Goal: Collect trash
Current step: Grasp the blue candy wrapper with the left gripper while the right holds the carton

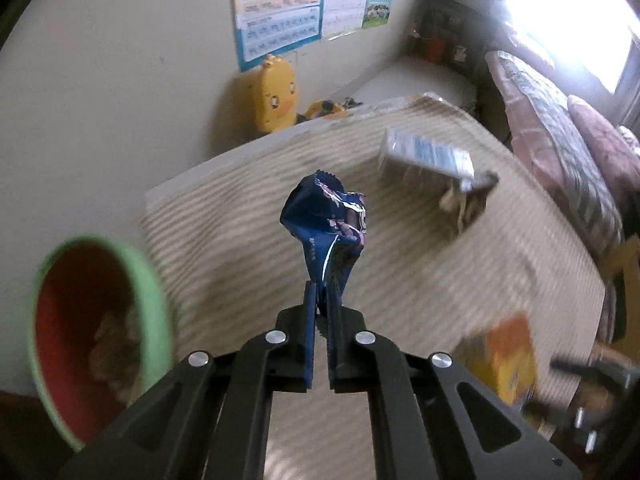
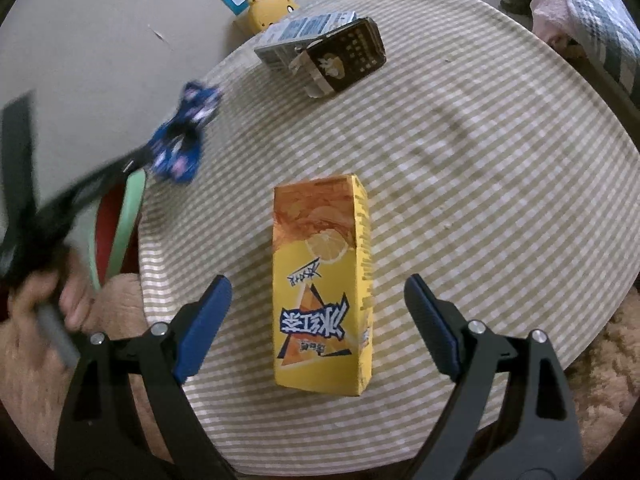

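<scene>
A crumpled blue wrapper (image 1: 326,224) is being pinched by its tail in the left gripper (image 1: 322,308), whose jaws are closed tight on the foil, the bulk of the wrapper sticking out beyond the tips and clear of the striped cloth (image 1: 248,240). Down and to the left of that claw, a green-rimmed bin (image 1: 150,280) with a red inside is being shown with its mouth open and some scraps already in it; it is judged to be the drop point, so the coming move is being read as a short swing leftward and down from the claw. In the right wrist view the same wrapper (image 2: 184,140) is being carried above the bin's rim (image 2: 128,216), off the cloth's left edge.

To the right, the right gripper (image 2: 320,320) is being held wide open, empty, over a yellow carton (image 2: 322,280) lying flat on the cloth. The carton is being framed between the two pads, its long axis running straight away from the claw, so its narrow width is being presented to the jaws; this hand is plainly the nearer one to it. Farther ahead of the claw, a blue-and-white carton (image 2: 308,32) and a dark box (image 2: 348,60) are being left touching each other, near the cloth's far edge.
</scene>
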A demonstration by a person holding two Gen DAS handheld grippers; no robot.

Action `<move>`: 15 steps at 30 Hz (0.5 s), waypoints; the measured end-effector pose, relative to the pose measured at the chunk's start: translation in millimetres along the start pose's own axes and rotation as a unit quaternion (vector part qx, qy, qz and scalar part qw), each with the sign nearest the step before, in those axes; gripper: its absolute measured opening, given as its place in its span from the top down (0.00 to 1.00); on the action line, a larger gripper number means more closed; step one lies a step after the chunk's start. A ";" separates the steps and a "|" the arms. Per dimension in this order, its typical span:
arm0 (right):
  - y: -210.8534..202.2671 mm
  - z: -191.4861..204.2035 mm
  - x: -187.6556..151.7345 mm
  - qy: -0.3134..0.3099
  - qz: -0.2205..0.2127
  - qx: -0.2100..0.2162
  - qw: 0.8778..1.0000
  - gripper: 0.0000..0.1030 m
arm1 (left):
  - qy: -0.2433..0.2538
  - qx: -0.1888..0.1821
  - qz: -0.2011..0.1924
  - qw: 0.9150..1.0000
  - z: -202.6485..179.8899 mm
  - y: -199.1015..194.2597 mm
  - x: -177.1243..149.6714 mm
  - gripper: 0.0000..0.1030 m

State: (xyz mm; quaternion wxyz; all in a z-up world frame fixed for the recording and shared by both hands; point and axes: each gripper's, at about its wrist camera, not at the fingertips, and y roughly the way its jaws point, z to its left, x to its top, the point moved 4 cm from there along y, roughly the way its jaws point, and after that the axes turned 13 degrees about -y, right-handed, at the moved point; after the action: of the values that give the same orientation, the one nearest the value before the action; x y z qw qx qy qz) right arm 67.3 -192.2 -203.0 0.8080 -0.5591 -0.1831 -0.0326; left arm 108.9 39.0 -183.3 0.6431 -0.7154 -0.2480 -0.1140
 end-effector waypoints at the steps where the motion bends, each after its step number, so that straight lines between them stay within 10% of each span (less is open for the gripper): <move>1: 1.9 2.5 -1.6 -0.003 0.002 -0.006 1.000 0.16 | -0.002 0.006 0.003 1.000 6.1 -3.4 -8.3 0.98; 15: 8.2 8.3 -10.4 -0.038 0.017 -0.061 0.997 0.16 | 0.015 0.026 -0.044 0.999 6.9 -22.8 -28.9 0.71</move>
State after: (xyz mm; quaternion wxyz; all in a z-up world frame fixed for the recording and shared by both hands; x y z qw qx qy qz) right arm 57.6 -183.0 -211.2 0.7651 -0.6114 -0.2018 -0.0092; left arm 71.8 40.8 -178.6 0.6592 -0.6853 -0.2727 -0.1464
